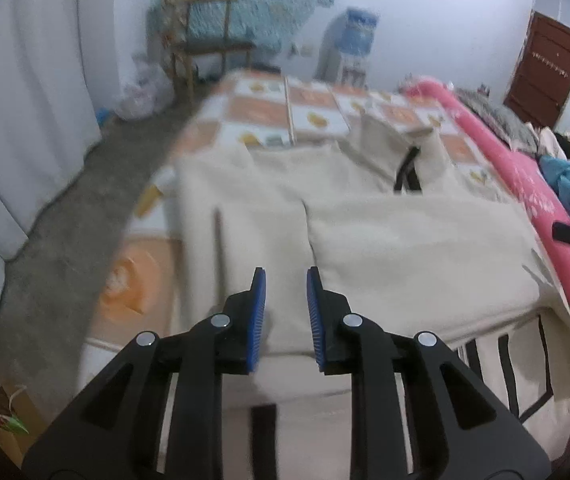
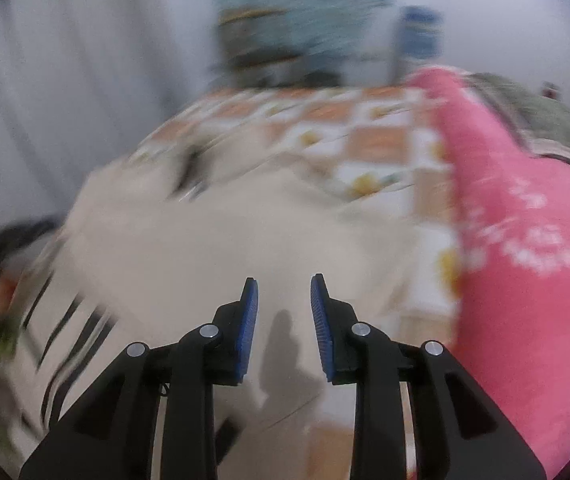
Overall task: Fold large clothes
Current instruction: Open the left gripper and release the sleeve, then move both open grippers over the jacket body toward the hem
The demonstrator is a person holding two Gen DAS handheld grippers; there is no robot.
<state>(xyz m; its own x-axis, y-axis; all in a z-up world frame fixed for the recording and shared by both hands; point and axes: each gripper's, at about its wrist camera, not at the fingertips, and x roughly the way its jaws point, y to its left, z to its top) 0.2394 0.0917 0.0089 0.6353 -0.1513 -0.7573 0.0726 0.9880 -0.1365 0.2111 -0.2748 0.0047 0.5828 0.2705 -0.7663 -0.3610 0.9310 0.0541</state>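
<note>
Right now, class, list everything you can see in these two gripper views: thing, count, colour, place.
cream garment: one, cream with black stripes, folded on the bed.
patterned sheet: one, white and orange squares, covering the bed.
pink blanket: one, pink with white print, along the bed's right side.
wooden chair: one, brown, by the far wall.
curtain: one, white, at left.
door: one, dark red-brown, far right.
left gripper: one, black with blue pads, open above the garment.
right gripper: one, black with blue pads, open, nothing between.
</note>
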